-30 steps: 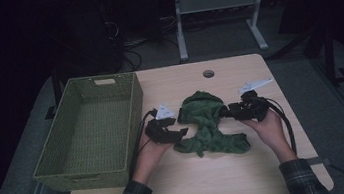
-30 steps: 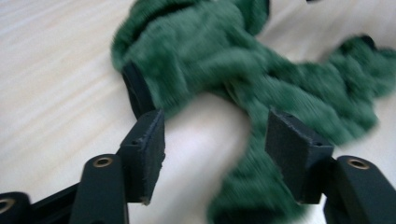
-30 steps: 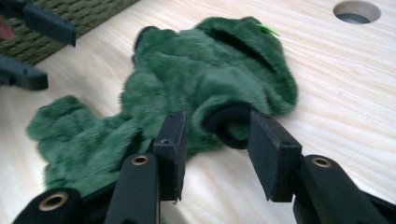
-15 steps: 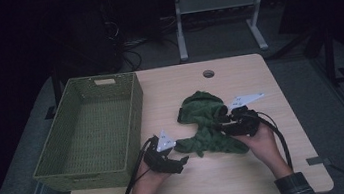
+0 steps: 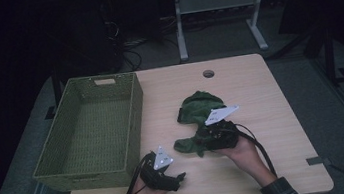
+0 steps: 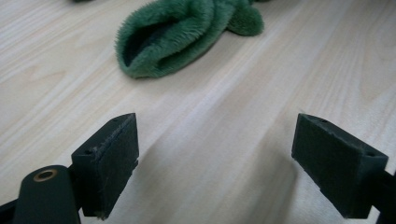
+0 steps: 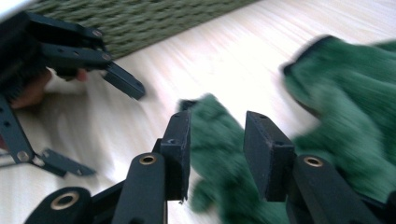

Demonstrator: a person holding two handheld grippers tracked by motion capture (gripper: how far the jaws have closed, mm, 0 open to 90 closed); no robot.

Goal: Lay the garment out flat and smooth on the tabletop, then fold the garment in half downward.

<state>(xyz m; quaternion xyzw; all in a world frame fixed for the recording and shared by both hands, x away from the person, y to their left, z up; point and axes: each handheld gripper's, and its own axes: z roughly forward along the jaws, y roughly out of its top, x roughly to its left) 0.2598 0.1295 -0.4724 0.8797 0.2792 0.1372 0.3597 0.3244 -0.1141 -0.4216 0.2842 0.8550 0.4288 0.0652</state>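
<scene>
A fuzzy dark green cloth (image 5: 197,111) lies bunched on the wooden table (image 5: 239,83), right of centre. My right gripper (image 5: 205,142) sits at the cloth's near end, and its jaws are shut on a fold of the green cloth (image 7: 219,140). My left gripper (image 5: 179,179) rests near the table's front edge, left of the cloth and apart from it. In the left gripper view its jaws stand wide open over bare wood (image 6: 224,140), and a rolled end of the cloth (image 6: 173,37) lies ahead. One of the left gripper's fingers (image 7: 123,81) shows in the right gripper view.
A woven olive-green basket (image 5: 136,114), with nothing in it, stands along the table's left side, and its wall (image 7: 140,18) shows behind the left gripper. A round cable hole (image 5: 208,74) is near the far edge. Bare wood spreads to the right of the cloth.
Both hands have drawn back toward the front edge. The left gripper has left the cloth and moved down and left. The right gripper has pulled the cloth's near part leftward into a tighter bunch.
</scene>
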